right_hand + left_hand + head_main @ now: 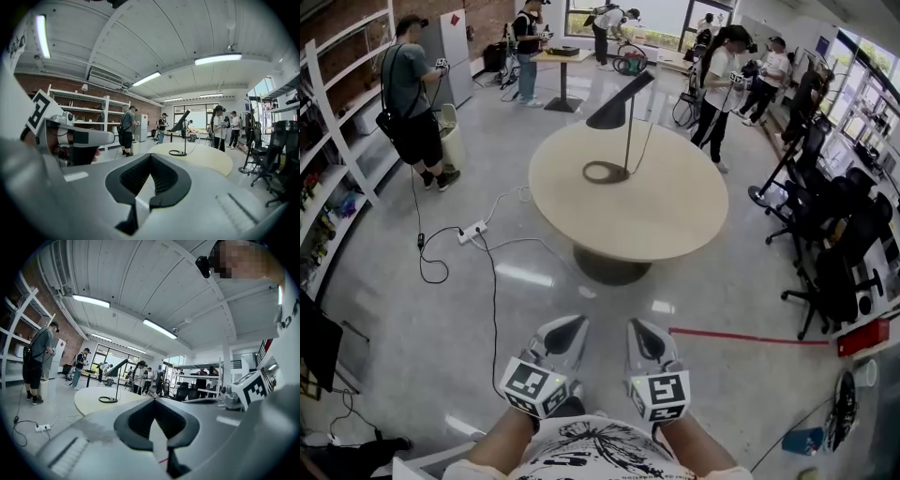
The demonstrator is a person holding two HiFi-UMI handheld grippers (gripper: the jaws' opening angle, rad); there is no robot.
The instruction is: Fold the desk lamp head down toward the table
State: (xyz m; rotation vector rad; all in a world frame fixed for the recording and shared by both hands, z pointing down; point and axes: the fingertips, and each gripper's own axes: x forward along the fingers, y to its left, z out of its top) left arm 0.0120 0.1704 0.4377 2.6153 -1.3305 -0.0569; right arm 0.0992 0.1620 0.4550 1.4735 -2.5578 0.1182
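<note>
The left gripper and right gripper are closed and empty. The black thin-pole desk lamp stands near the round beige table's far edge. To lower its head well, hold the base and push slowly.

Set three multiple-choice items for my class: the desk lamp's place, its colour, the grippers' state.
1. Where does the desk lamp stand? A on the floor; B on the round table; C on a shelf.
2. What colour is it? A white; B red; C black.
3. How are the left gripper and right gripper? A both shut, empty; B both wide open; C left grips the lamp.
Key: B, its base rests on that table; C, it is black all over; A, each gripper's jaw tips meet on nothing.
</note>
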